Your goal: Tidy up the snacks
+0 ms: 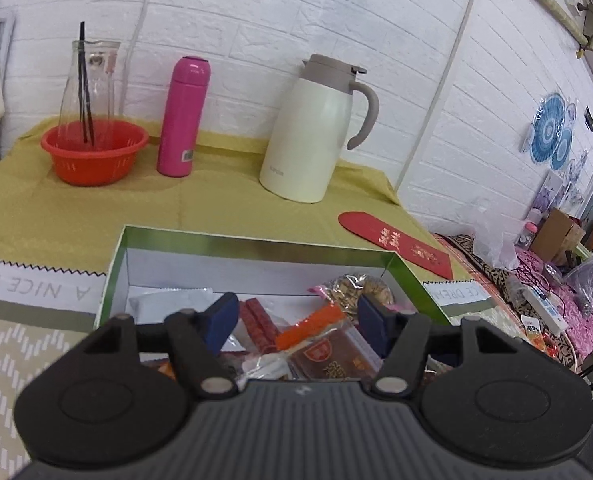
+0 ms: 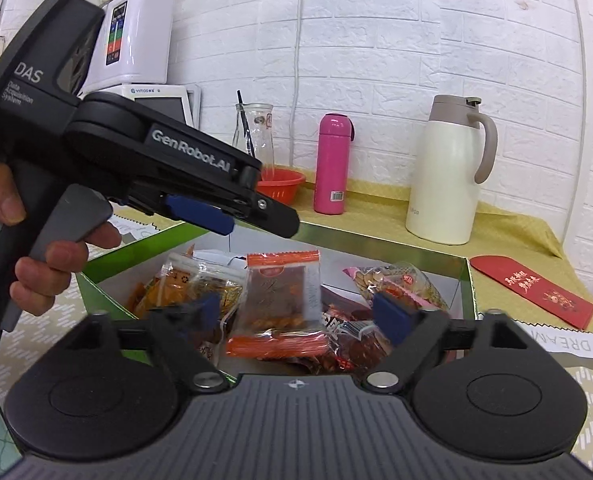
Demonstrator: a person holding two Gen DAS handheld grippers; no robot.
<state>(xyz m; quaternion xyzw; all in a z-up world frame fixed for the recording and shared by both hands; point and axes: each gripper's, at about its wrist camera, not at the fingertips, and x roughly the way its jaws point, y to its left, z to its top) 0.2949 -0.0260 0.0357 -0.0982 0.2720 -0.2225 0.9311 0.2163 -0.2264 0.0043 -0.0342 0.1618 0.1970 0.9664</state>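
hovering over the green box (image 2: 469,280), the left gripper (image 2: 256,216) tilts downward, a hand (image 2: 36,256) curled round its grey handle, jaws parted and empty. the right gripper (image 2: 296,312) points in beside it, jaws spread wide, gripping nothing. snack packets (image 2: 282,300) lie heaped inside the box on the yellow-green cloth (image 1: 76,208).

Box (image 1: 200,240) open-topped, approach from above clear; left gripper (image 2: 232,216) overhangs its left wall (crowding that side). Kettle (image 1: 312,132), pink flask (image 1: 182,116) stand well behind.
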